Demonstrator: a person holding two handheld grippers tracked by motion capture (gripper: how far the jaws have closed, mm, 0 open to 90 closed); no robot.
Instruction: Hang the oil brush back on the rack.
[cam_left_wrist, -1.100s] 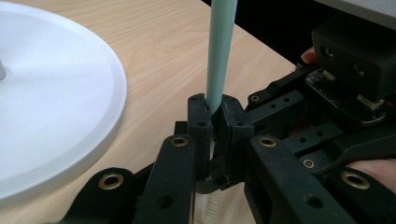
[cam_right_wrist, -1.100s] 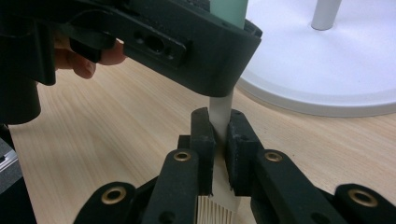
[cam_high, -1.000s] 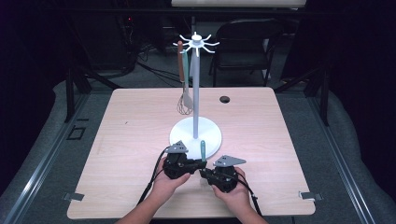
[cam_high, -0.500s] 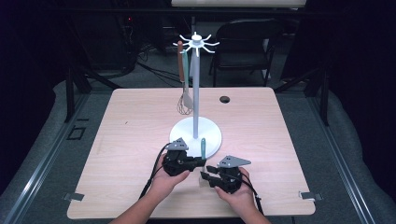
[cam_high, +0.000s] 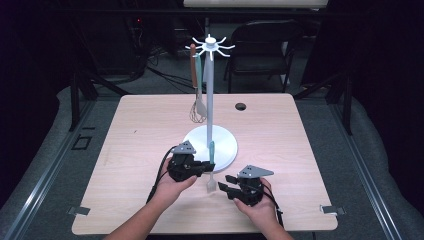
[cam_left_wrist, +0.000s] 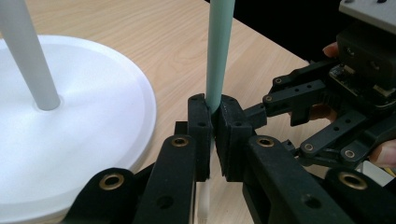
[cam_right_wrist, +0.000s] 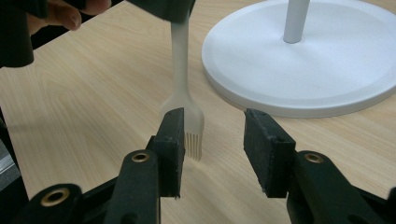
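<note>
Basting brush (cam_high: 210, 170), slim, with a pale teal handle, white neck and short pale bristles: held upright just off the near edge of the stand's round white base (cam_high: 226, 145), bristle end down. Whether the bristles touch the wood I cannot tell.

Left gripper (cam_high: 202, 167): black jaws closed on the brush where teal handle meets white neck; left gripper view shows the pads (cam_left_wrist: 200, 126) pinching it from both sides. Left hand (cam_high: 172, 185) wraps the gripper body, cable trailing toward the near table edge.

Right gripper (cam_high: 224, 183): jaws spread apart, nothing between them, pointing toward the brush head from just beside it. In the right gripper view the bristles (cam_right_wrist: 192, 144) sit against the inner face of one jaw, the other jaw well clear.

Stand: tall white pole (cam_high: 209, 95) topped by a ring of radiating hooks (cam_high: 210, 46). A brown-handled wire whisk (cam_high: 196, 95) hangs from one hook, a second teal-handled utensil beside it, partly hidden.

No legible writing or labels anywhere.

Surface: light wood-grain table (cam_high: 280, 130), rounded corners, small black round hole (cam_high: 241, 106) toward the far edge. Grey carpet around it; dark room beyond, black folding chair (cam_high: 260, 45) and cables behind the table.
</note>
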